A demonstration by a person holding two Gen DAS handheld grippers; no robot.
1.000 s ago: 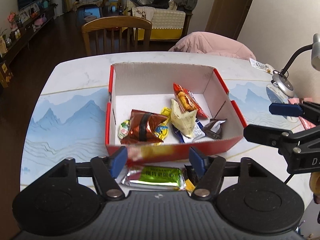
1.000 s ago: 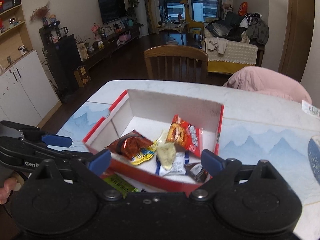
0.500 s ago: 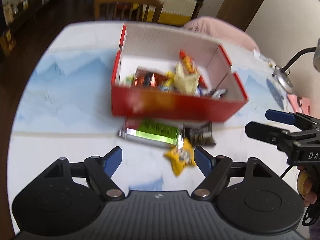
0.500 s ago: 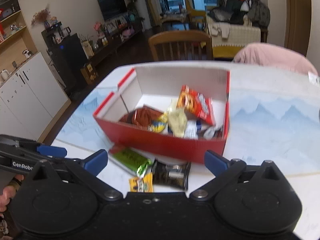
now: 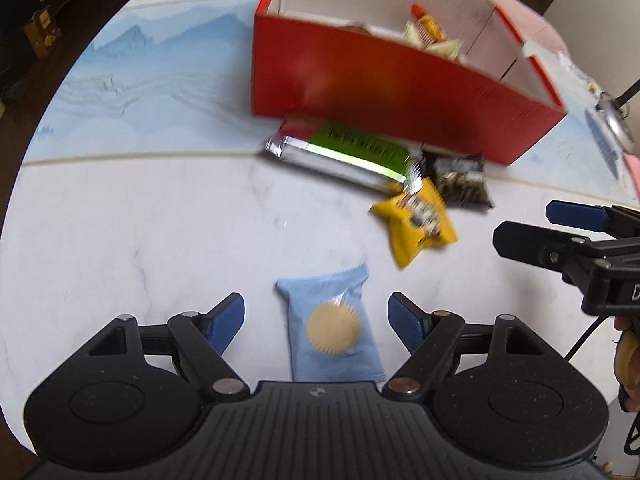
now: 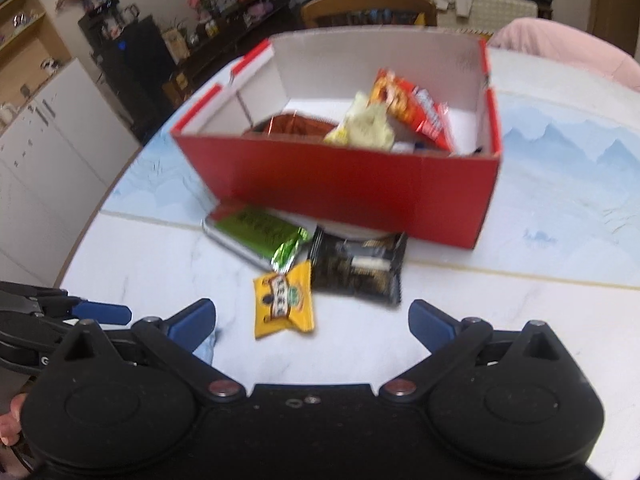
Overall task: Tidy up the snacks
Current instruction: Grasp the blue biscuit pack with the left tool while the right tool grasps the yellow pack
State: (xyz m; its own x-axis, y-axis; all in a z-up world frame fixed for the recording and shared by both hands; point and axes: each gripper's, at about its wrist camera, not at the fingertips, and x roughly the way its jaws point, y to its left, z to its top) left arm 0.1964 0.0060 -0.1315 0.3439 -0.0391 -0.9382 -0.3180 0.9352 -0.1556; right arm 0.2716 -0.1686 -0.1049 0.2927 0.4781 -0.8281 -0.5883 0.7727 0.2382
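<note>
The left gripper (image 5: 316, 316) is gaping wide, its jaws flanking the light blue packet (image 5: 332, 320) without touching it. The right gripper (image 6: 312, 320) is spread wide, gripping nothing, with the yellow packet (image 6: 285, 300) lying at its 12 o'clock, near the red box (image 6: 340, 184).

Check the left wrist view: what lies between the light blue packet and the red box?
Bare tabletop, then the green packet lying against the red box; the light blue packet sits between the left gripper fingers.
</note>
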